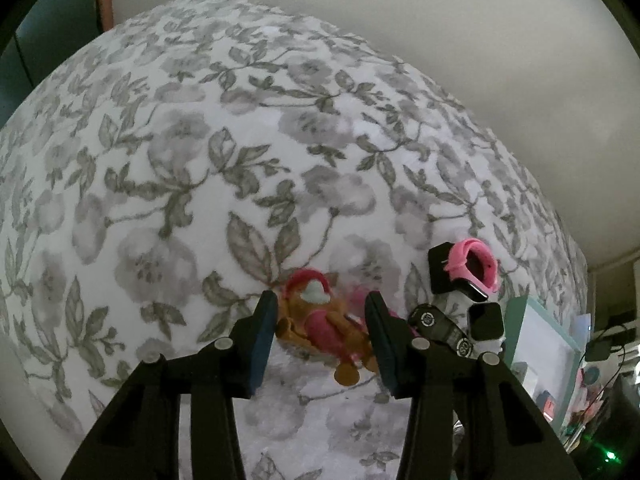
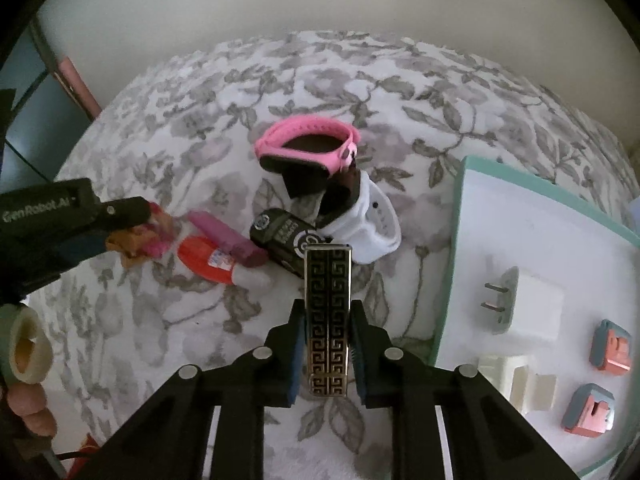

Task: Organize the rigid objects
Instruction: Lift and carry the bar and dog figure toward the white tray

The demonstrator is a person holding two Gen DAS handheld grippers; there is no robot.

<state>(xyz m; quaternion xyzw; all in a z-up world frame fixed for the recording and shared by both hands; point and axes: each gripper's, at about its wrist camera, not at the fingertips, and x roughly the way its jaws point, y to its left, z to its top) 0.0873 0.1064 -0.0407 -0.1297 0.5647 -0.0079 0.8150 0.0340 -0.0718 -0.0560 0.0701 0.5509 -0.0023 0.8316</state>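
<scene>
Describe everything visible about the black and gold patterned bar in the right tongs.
The patterned bar is a flat, narrow rectangle, glossy like metal, with a gold Greek-key pattern on black and a gold rim. The right tongs clamp its long sides near the lower end. It points forward above the floral blanket, toward the black key fob.

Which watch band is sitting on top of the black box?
The pink watch. Its band loops closed on the black box. The white watch lies lower on the flowery blanket, beside the box.
</scene>
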